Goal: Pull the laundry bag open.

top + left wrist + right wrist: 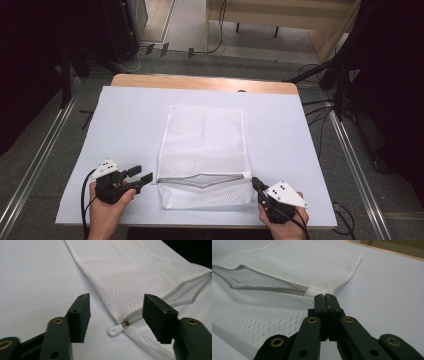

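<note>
So there's a white mesh laundry bag (202, 150) lying flat on the worktop (125, 125), which is covered in a white sheet. The bag's zipper (200, 179) runs across its near end and is partly open, so the grey-edged opening gapes a bit in the middle.

The left hand-held gripper (144, 175) sits just off the bag's left edge with its jaws spread wide, not touching anything. In the left gripper view (116, 312) the little white zipper pull (115, 330) lies on the worktop right between the two jaws, slightly ahead of them, at the bag's corner.

The right hand-held gripper (256, 183) is at the other end of the zipper, jaws pressed together. In the right gripper view (326, 298) the tips meet right at the white fabric tab (312, 292) where the zipper ends, and it looks like they're pinching the bag's edge there, though the actual bite is hidden by the jaws themselves.

Both of the person's hands rest low at the near edge of the worktop.
</note>
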`<act>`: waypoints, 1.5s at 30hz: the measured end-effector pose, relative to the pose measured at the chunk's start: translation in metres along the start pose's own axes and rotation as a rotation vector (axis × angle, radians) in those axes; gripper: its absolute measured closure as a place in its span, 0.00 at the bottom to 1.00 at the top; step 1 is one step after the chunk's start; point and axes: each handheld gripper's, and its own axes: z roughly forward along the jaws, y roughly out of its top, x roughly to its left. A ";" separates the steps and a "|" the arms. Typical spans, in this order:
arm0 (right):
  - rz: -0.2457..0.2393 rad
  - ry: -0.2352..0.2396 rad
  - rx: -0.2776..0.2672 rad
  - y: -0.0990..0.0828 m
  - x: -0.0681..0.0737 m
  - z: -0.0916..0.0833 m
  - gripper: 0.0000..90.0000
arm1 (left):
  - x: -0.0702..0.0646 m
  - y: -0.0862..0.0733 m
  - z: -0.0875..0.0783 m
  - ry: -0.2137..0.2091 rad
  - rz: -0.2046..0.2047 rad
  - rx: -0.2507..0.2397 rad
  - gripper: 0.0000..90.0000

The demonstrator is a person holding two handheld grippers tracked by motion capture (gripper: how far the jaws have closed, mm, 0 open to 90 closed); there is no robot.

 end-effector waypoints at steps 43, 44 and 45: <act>0.295 -0.170 -0.069 -0.029 -0.141 -0.036 0.25 | 0.062 0.003 -0.048 0.131 0.034 -0.136 0.00; 0.299 -0.167 -0.070 -0.030 -0.142 -0.037 0.25 | 0.062 0.003 -0.048 0.135 0.032 -0.135 0.00; 0.295 -0.163 -0.067 -0.030 -0.141 -0.037 0.24 | 0.062 0.003 -0.047 0.141 0.038 -0.129 0.00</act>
